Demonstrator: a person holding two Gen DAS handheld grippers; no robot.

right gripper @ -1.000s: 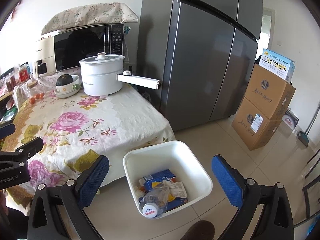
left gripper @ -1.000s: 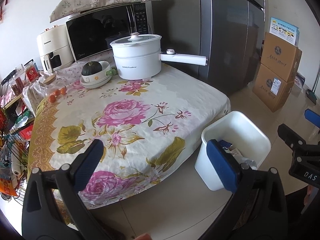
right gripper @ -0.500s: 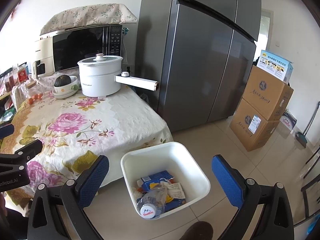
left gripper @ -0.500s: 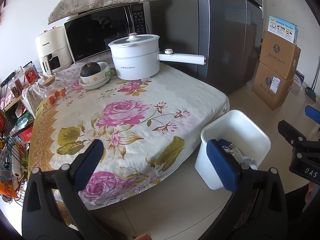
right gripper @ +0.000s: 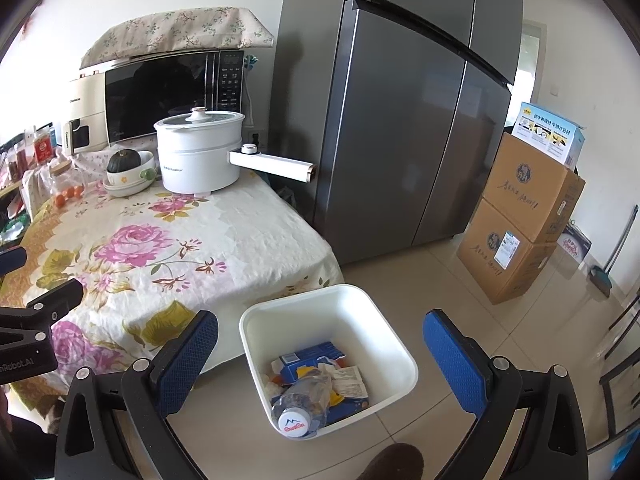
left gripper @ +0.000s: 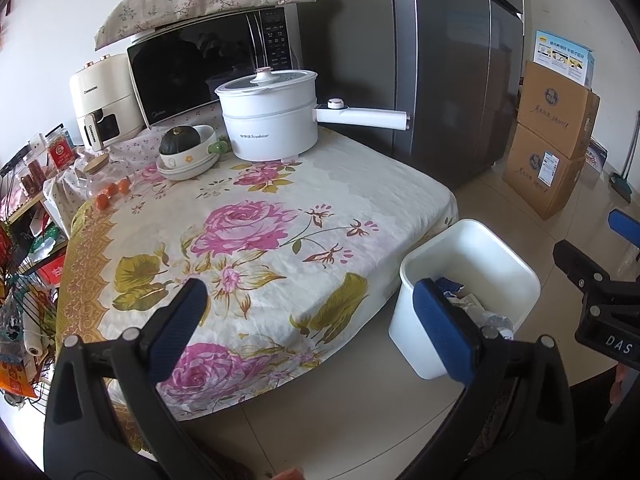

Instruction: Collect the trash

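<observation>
With the white bin (right gripper: 394,344) beside the surface (left gripper: 256,240) already holding trash, both the left gripper (left gripper: 308,322) and right gripper (right gripper: 320,356) hovered empty, fingers apart; collecting looked done, unless more litter needed finding.

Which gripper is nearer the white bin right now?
Right. The right gripper hangs open directly above the white bin; the left gripper, also open, sits over the table edge beside it.
</observation>
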